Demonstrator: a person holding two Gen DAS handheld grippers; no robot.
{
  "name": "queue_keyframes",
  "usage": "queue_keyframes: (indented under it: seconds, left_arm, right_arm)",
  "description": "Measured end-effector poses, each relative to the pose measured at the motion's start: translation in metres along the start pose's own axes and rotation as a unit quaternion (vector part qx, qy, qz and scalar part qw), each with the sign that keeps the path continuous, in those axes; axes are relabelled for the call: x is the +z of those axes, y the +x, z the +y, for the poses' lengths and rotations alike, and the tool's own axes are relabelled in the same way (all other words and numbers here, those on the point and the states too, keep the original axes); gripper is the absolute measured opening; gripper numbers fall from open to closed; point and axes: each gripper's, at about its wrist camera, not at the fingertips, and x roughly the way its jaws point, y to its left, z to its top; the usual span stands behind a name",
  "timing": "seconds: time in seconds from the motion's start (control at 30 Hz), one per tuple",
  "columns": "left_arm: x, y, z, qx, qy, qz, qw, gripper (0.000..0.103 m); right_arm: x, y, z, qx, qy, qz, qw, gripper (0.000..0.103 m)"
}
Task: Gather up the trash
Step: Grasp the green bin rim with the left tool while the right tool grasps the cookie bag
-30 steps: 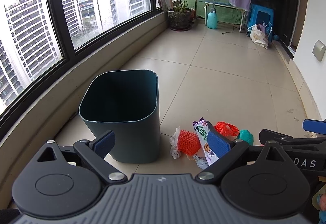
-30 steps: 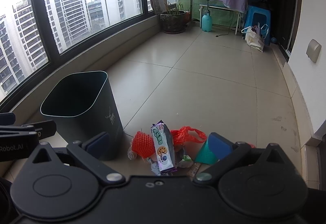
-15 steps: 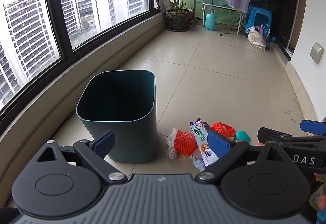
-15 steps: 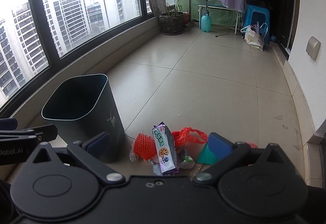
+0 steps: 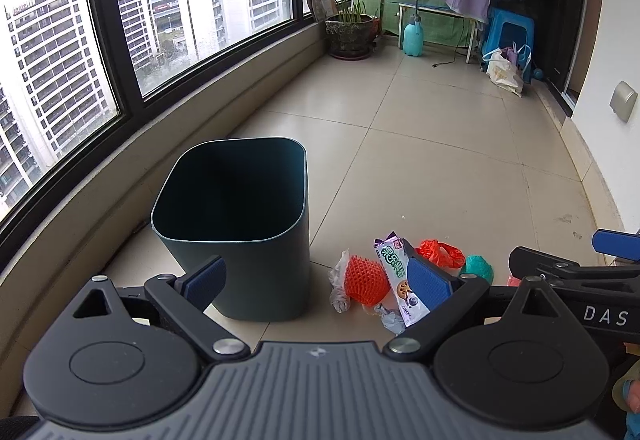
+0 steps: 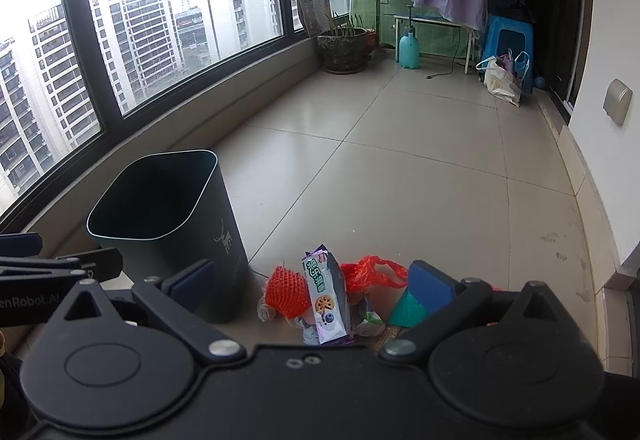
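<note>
Both grippers hang with fingers spread wide, holding nothing: the left gripper [image 5: 318, 278] faces a dark green bin [image 5: 236, 228], the right gripper [image 6: 316, 284] a small trash pile [image 6: 328, 296] on the tiled floor [image 6: 400, 176] beside that bin.

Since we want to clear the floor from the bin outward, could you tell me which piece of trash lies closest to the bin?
The orange foam net, with its clear plastic wrap, lies nearest the dark green bin.
</note>
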Motion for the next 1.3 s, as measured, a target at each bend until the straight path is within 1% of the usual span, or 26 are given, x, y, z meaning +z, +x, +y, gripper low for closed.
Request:
queue_keyframes:
  seconds: [0.2,0.3,0.47,0.53,0.63,0.7,0.77,0.9,1.03,1.1,1.17,1.3]
  left_arm:
    - [0.011,0.017,0.007,0.014,-0.005,0.025,0.9996,0.098]
    - [0.025,0.028,0.016,0.023,-0.004,0.04,0.9989,0.098]
    - [0.055,0.049,0.036,0.044,0.003,0.046,0.9979,0.098]
    - [0.064,0.061,0.046,0.06,0.007,0.05,0.9969,0.098]
    - [0.074,0.083,0.063,0.074,0.003,0.067,0.9951,0.098]
    - [0.08,0.099,0.076,0.073,-0.004,0.08,0.9941,0.098]
    - [0.085,0.112,0.088,0.08,-0.013,0.089,0.9927,0.098]
    - [0.095,0.143,0.12,0.082,-0.034,0.112,0.9897,0.098]
    - [0.096,0.177,0.153,0.109,-0.055,0.134,0.9835,0.098]
    - [0.091,0.194,0.166,0.123,-0.062,0.145,0.9798,0.097]
    - [0.085,0.21,0.178,0.127,-0.07,0.16,0.9764,0.097]
    - [0.073,0.235,0.189,0.129,-0.081,0.189,0.97,0.097]
  right_arm:
    - [0.009,0.012,0.0,0.001,-0.005,-0.001,1.0,0.102]
    - [0.016,0.023,0.001,0.004,-0.013,0.004,1.0,0.102]
    - [0.031,0.046,0.003,0.007,-0.033,0.01,0.999,0.102]
    - [0.036,0.056,0.002,0.001,-0.042,0.01,0.999,0.102]
    - [0.043,0.07,0.0,-0.004,-0.059,0.011,0.998,0.102]
    - [0.047,0.081,-0.001,-0.007,-0.068,0.015,0.998,0.1]
    - [0.049,0.094,-0.003,-0.004,-0.074,0.024,0.997,0.1]
    - [0.054,0.124,-0.007,-0.002,-0.073,0.054,0.996,0.1]
    - [0.05,0.157,-0.009,0.008,-0.083,0.089,0.993,0.1]
    - [0.048,0.171,-0.009,0.01,-0.089,0.098,0.991,0.1]
    - [0.044,0.187,-0.013,0.009,-0.097,0.108,0.989,0.1]
    - [0.036,0.22,-0.027,0.0,-0.102,0.132,0.986,0.099]
